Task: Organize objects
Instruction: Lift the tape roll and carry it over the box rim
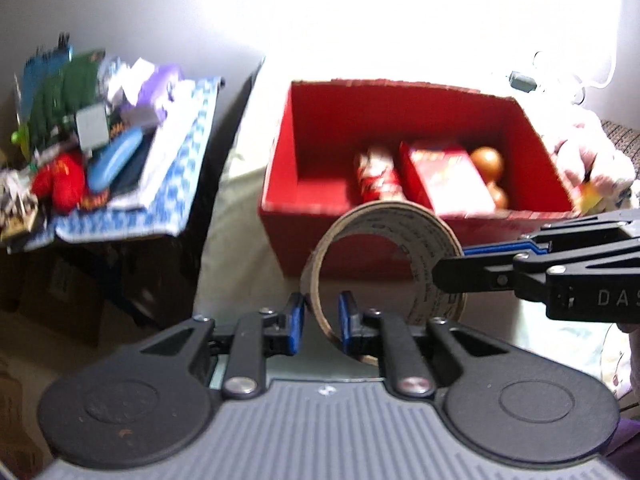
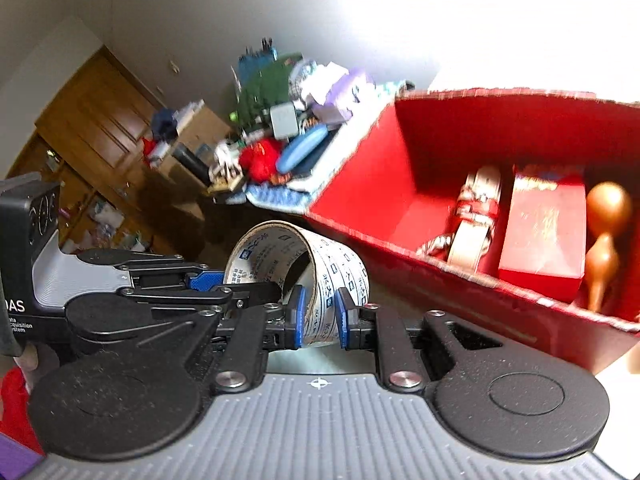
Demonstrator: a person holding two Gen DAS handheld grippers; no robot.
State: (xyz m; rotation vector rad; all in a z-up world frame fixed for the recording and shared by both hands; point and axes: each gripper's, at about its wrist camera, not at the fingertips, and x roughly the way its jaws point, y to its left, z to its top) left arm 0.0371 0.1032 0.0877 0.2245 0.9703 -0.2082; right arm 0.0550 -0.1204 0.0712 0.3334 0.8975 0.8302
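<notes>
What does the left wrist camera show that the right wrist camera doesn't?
Only the left wrist view shows a pale pink bundle right of the red box.
Only the right wrist view shows the wooden cabinets.
Both show the tape roll, gripped on its wall by the left gripper and the right gripper, the box, and the cluttered side table.

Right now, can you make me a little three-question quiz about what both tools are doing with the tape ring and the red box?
1. True or false: both the left tool and the right tool pinch the tape ring.
2. The tape ring is: A) inside the red box, B) outside it, in front, C) on the cluttered side table.
3. Name one thing already in the red box.

Key: 1 true; 2 B; 3 the small red carton.
</notes>
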